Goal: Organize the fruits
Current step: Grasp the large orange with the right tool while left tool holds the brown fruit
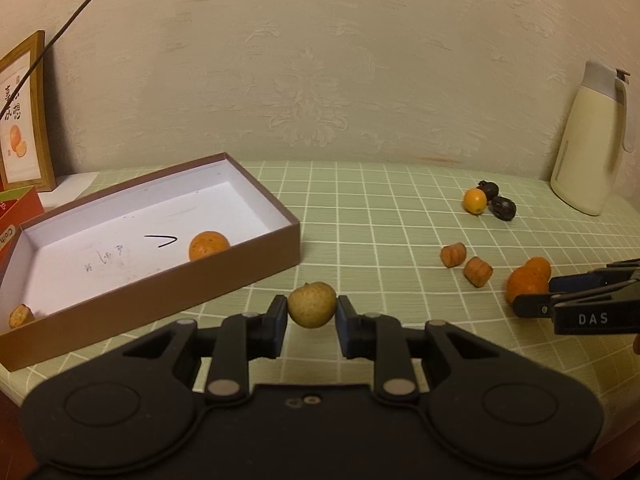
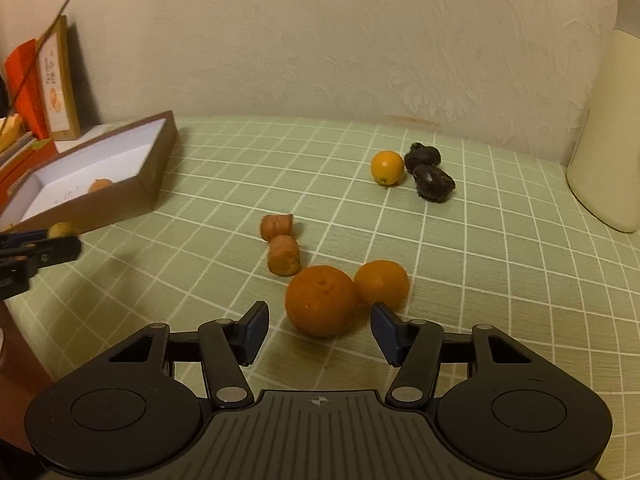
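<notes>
my left gripper [image 1: 312, 312] was clamped on a small yellow-green fruit [image 1: 312, 305], held just off the near right corner of the brown box [image 1: 160, 296], which had an orange [image 1: 209, 245] in it. my right gripper [image 2: 318, 330] had its jaws apart around the big orange [image 2: 320, 301] on the checked green cloth [image 2: 500, 280], pads not touching it. a smaller orange [image 2: 382, 283] sat just right of it
</notes>
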